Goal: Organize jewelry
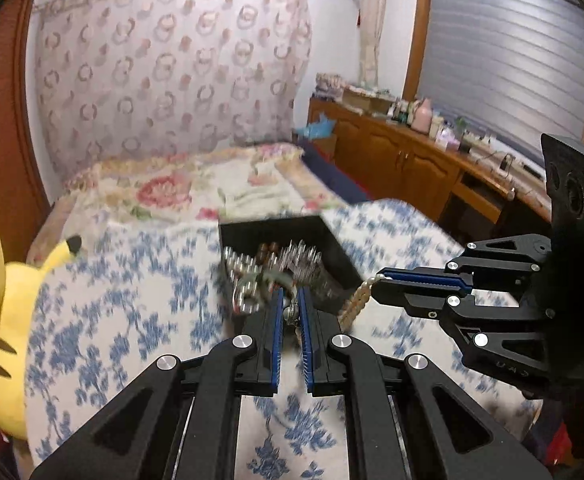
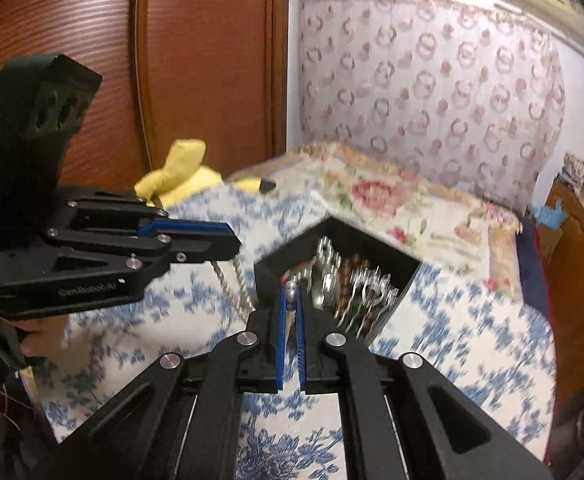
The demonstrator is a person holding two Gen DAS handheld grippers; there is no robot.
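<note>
A black open box (image 1: 333, 246) full of silver and brown jewelry (image 1: 288, 260) sits on a blue-flowered cloth; it also shows in the right wrist view (image 2: 371, 240). My left gripper (image 1: 290, 300) is shut on a pearl necklace (image 1: 292, 314) just in front of the box. My right gripper (image 2: 290, 292) is shut on the other end of the pearl necklace (image 2: 290, 292), at the box's near edge. The strand (image 1: 355, 300) hangs from the right gripper (image 1: 375, 280), and loops (image 2: 242, 284) under the left gripper (image 2: 232, 246).
A yellow plush toy (image 1: 0, 320) lies at the left edge of the cloth (image 1: 132, 320). A flowered bed (image 1: 196, 192) and curtain lie behind. A wooden cabinet (image 1: 403, 160) with clutter stands at the right, a wooden wardrobe (image 2: 172, 60) at the left.
</note>
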